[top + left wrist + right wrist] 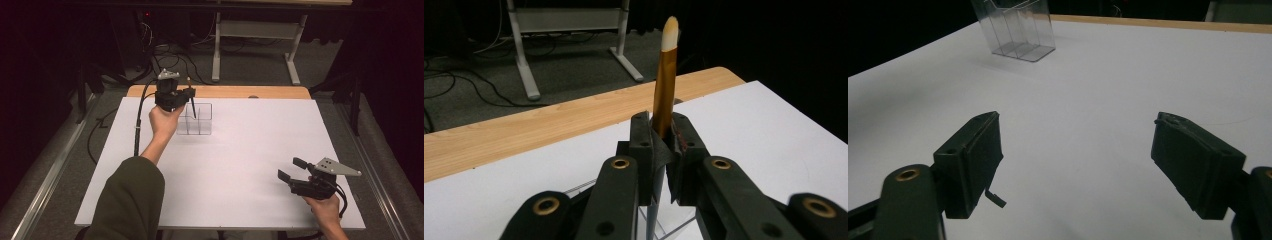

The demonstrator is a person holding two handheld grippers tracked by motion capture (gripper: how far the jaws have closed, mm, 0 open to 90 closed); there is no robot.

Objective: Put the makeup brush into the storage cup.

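White table [235, 165] is carrying a clear divided holder [200, 120]. I'm clamping my left gripper [663, 137] on a brush [664, 80], upright for dropping in. I'm resting my right gripper [1075, 160] with jaws apart.

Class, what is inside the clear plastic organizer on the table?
The clear organizer shows see-through dividers. The brush clamped in the left claw reaches down into it; its lower end is hidden by the claw.

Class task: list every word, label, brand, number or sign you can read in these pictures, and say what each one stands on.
None: no readable text anywhere.
The slim brown brush with a pale tip, the clear plastic divided holder, the white table sheet and both black tools are unmarked.
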